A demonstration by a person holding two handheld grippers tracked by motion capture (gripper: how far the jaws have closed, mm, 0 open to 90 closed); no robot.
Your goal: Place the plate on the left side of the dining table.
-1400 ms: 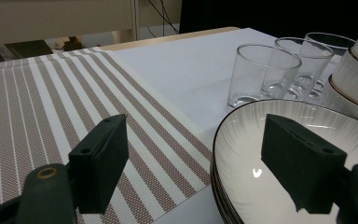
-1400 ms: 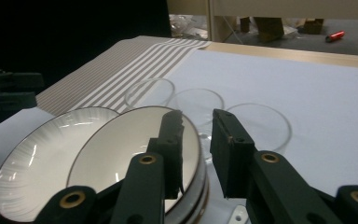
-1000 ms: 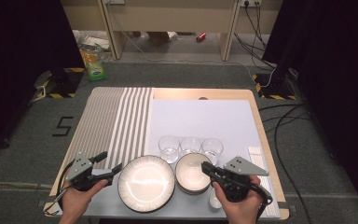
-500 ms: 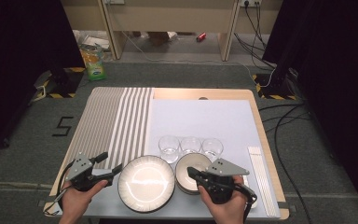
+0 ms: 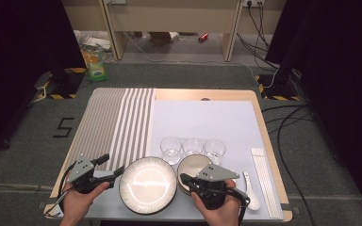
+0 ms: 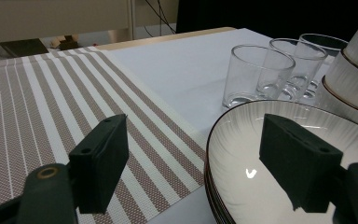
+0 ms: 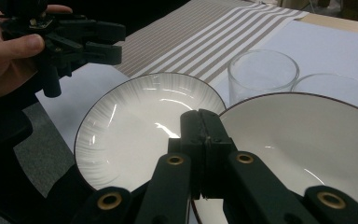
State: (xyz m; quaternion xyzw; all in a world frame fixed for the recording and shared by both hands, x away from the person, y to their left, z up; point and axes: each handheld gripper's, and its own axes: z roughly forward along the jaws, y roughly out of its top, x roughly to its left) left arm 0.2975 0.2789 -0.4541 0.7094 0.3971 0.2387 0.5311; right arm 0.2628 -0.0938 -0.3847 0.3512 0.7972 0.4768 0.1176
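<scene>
The bowl (image 5: 192, 164) sits on top of a short stack of like bowls at the near edge of the table (image 5: 179, 92), on the pale mat (image 5: 202, 117), just right of the stack of white plates (image 5: 147, 183) and just in front of three clear glasses (image 5: 192, 147). It looks like glazed ceramic with a dark line round the lip: stiff, fairly heavy for its size, slick under a pad and likely to chip if knocked against the bowl below or the glasses. The thin rim is the natural place to grip, one jaw inside and one outside, lifting straight up to clear the stack. Being round, it has no long axis across the table; its mouth faces straight up and its axis stands upright. The right gripper (image 5: 183, 178) lies low over the near-left part of that rim with its fingers pressed together; in the right gripper view the rim runs under them, and I cannot tell whether it is pinched between the pads. The left gripper (image 5: 114, 165) hovers beside the plates' left edge, fingers wide apart, one over the striped mat (image 5: 113, 122) and one over the top plate, touching nothing. A white spoon (image 5: 250, 186) lies just right of the bowls.
</scene>
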